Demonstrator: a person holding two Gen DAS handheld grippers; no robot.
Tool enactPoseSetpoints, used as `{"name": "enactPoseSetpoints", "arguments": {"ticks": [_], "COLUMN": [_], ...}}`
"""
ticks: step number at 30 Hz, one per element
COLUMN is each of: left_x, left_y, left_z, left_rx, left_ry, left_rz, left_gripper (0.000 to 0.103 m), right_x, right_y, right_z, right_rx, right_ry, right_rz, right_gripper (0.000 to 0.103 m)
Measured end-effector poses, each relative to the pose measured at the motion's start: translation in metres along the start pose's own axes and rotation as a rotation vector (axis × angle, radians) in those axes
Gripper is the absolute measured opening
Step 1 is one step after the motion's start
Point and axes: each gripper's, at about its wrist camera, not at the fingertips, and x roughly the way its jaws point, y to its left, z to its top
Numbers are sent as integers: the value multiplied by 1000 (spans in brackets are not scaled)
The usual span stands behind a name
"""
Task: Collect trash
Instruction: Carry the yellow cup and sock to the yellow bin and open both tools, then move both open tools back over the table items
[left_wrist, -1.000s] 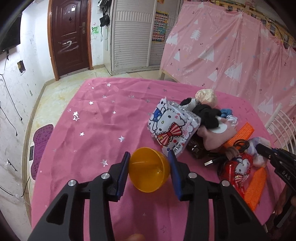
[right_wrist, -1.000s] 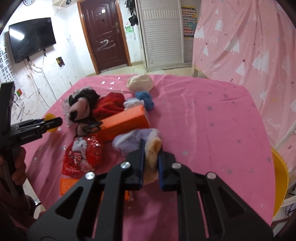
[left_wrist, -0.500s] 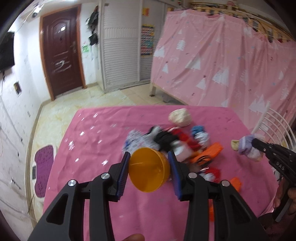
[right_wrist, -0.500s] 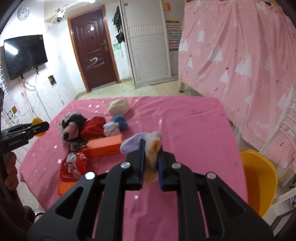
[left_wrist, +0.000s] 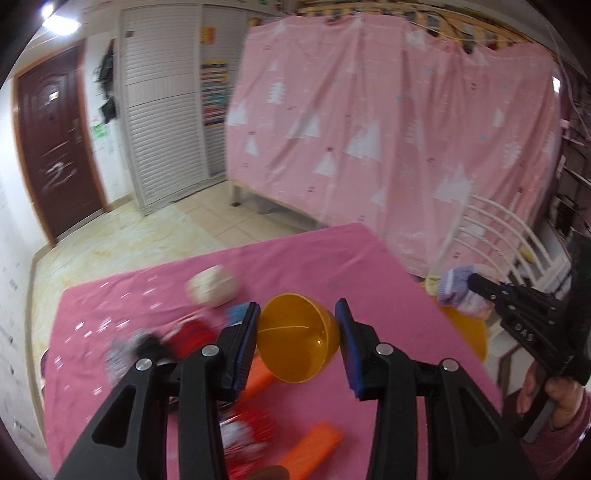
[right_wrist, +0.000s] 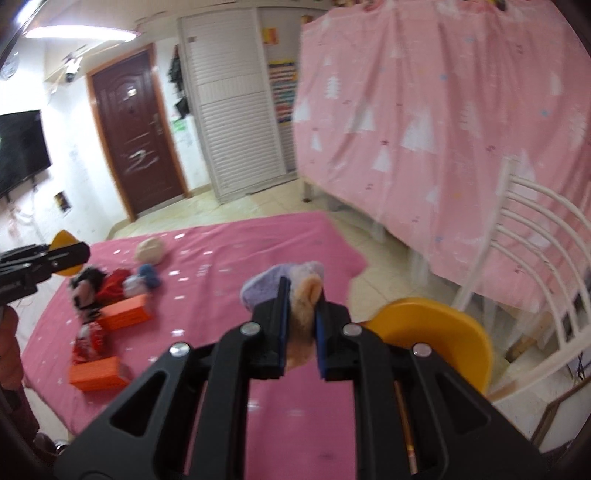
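My left gripper (left_wrist: 298, 312) is shut on an orange plastic half-shell (left_wrist: 295, 350), held above the pink table (left_wrist: 332, 258). My right gripper (right_wrist: 302, 291) is shut on a soft purple and peach plush piece (right_wrist: 264, 286), held up near the table's right edge. Just beyond it, below table height, stands a yellow bin (right_wrist: 443, 332). In the left wrist view the right gripper (left_wrist: 474, 284) and its plush piece (left_wrist: 454, 290) hang over the yellow bin (left_wrist: 467, 330). The left gripper (right_wrist: 75, 254) shows at the left edge of the right wrist view.
On the table lie two orange boxes (right_wrist: 127, 314) (right_wrist: 98, 373), a red packet (right_wrist: 86, 341), a black and red cloth heap (right_wrist: 96, 280), a blue ball (right_wrist: 149, 275) and a beige ball (right_wrist: 149, 249). A white chair (right_wrist: 535, 258) stands right of the bin.
Both grippers have risen and swung right, away from the pile and toward the table's right edge and the yellow bin. Each keeps its grip on its object.
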Motion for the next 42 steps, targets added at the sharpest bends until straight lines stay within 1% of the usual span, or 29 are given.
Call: {"name": "enactPoseSetpoints", "arguments": {"ticks": [2, 4, 8, 10, 13, 18, 24, 25, 26, 27, 28, 29, 30, 34, 36, 39, 42], "left_x": [6, 16, 41, 54, 74, 113, 138, 142, 146, 148, 149, 149, 149, 149, 146, 139, 128], "left_y": [-21, -47, -97, -115, -145, -186, -226, -231, -232, -235, -238, -241, -242, -246, -241, -231, -216], "left_z": [7, 16, 29, 33, 38, 45, 40, 40, 40, 40, 40, 40, 40, 42, 42, 43, 44], "left_rx": [19, 43, 79, 93, 108, 114, 151, 153, 152, 152, 154, 155, 155, 152, 143, 121, 98], "left_ry": [3, 13, 61, 88, 124, 193, 225, 233, 239, 245, 248, 250, 249, 245, 242, 241, 233], "left_rz": [-27, -71, -149, -169, -187, -210, -183, -181, -185, -193, -193, -194, -196, -192, -191, -189, -188], "left_gripper": [35, 35, 35, 35, 35, 35, 36, 36, 38, 44, 50, 60, 63, 64, 64, 64, 64], "right_x": [-2, -3, 1, 6, 18, 42, 65, 66, 67, 66, 66, 66, 66, 66, 64, 60, 53], "right_y": [-22, -42, -74, -88, -108, -133, -154, -156, -159, -159, -161, -163, -164, -171, -172, -165, -150], "right_z": [0, -1, -6, -11, -19, -36, -57, -58, -59, -59, -60, -60, -61, -63, -62, -59, -53], "right_rx": [22, 44, 89, 112, 147, 214, 242, 248, 256, 259, 263, 267, 271, 290, 292, 284, 255], "right_ry": [-2, 0, 13, 21, 40, 90, 149, 152, 153, 153, 151, 148, 143, 145, 142, 130, 114], "right_rz": [-41, -72, -109, -116, -131, -120, -125, -120, -117, -118, -119, -118, -116, -127, -128, -121, -108], "right_gripper": [11, 11, 12, 11, 12, 12, 12, 13, 21, 35, 44, 58, 61, 61, 61, 61, 61]}}
